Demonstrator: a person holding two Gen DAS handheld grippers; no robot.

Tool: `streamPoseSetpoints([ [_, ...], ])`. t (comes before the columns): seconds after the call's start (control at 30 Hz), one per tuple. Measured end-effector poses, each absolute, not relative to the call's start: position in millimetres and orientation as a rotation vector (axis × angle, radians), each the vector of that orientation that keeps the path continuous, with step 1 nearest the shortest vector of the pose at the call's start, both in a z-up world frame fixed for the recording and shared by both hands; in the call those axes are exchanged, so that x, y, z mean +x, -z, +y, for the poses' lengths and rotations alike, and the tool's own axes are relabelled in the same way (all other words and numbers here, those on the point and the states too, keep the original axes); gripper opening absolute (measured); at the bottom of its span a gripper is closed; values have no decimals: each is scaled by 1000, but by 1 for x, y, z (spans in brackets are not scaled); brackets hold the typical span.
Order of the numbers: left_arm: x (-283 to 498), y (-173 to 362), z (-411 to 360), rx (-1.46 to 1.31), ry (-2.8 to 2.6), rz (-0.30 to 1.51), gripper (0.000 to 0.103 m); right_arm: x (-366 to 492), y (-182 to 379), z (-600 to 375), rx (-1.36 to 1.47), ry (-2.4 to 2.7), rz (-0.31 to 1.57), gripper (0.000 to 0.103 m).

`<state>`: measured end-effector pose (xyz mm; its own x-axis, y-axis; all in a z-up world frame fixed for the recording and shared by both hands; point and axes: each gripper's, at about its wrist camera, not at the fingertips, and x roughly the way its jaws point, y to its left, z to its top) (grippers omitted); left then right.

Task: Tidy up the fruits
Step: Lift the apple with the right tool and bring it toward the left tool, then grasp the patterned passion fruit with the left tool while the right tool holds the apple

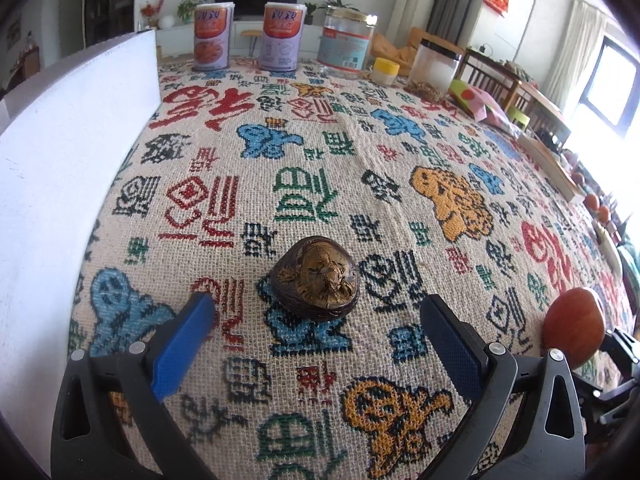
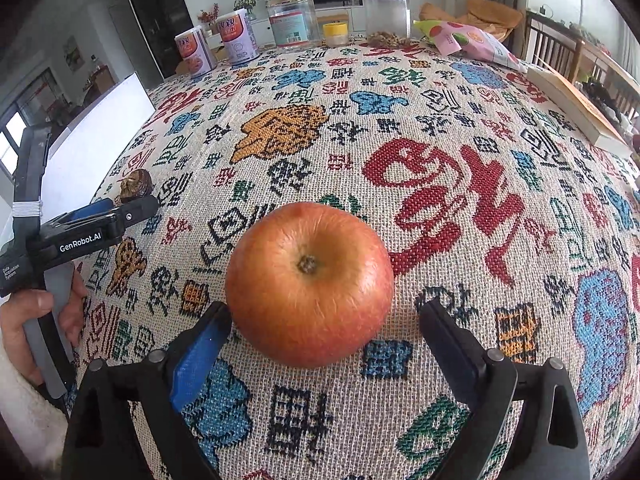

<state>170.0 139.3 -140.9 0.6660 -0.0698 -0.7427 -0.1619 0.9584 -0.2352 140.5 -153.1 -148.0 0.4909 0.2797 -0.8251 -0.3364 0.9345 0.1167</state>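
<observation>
Apple [image 2: 309, 283] sits on the tablecloth [image 2: 460, 128] just ahead of my right gripper [image 2: 324, 320], jaws wide apart, gripping nothing. My left gripper [image 1: 316, 312], also apart, faces a dark brown fruit [image 1: 315, 280], kind unclear. I judge pickup comes next: close in, then squeeze. No bowl visible.

Apple [image 2: 309, 284] on the tablecloth [image 2: 440, 128] — nut shell [image 2: 136, 186] far left, jars [image 2: 292, 20] behind.
</observation>
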Motion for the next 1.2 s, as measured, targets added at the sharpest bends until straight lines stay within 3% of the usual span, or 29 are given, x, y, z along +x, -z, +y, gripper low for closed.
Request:
streamPoseSetpoints([
  [0.1,163,140,150,-377,-16,808,102,138,150,-149,-116,-329,984,98],
  [0.23,172,141,132,-267,-73,858,102,140,155,-141,-173,-297,975,103],
  [0.43,183,147,111,-103,-158,928,102,142,155,-143,-168,-292,963,103],
  [1.03,190,141,96,5,-153,927,99,141,153,-143,-156,-291,952,103],
  [1.1,189,141,92,10,-107,915,81,138,145,-146,-132,-297,910,103],
  [1.17,187,139,90,-23,-67,903,47,132,134,-151,-93,-322,846,103],
  [1.2,186,137,88,-19,-69,902,45,130,130,-153,-72,-338,827,102],
])
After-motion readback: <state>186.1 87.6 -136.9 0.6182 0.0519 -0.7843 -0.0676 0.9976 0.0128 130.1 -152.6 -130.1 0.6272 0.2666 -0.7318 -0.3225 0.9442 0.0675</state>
